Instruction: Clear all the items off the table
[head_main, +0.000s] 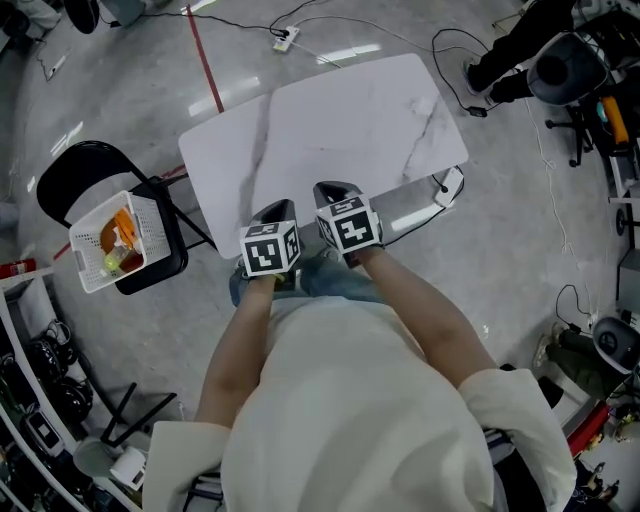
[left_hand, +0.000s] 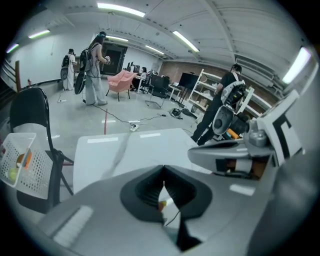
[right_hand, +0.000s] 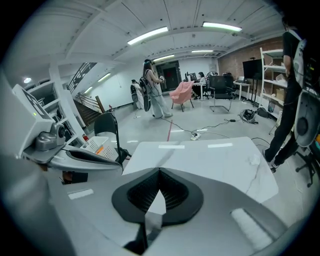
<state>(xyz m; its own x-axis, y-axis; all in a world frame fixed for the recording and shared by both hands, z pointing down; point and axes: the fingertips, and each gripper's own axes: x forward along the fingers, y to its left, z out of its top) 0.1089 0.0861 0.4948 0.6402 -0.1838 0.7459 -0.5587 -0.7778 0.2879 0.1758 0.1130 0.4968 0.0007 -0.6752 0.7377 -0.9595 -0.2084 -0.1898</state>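
The white marble table stands bare, with no items on its top in any view. Both grippers hover side by side over its near edge, each shut with nothing between the jaws: my left gripper and my right gripper. In the left gripper view the left gripper has its black jaws meeting above the tabletop. The right gripper view shows the same for the right gripper, above the tabletop. A white basket with orange and yellow-green items sits on a black chair left of the table.
A red tape line and a power strip with cables lie on the floor beyond the table. A rolling chair with gear stands at the far right. Shelves line the near left. People stand far off.
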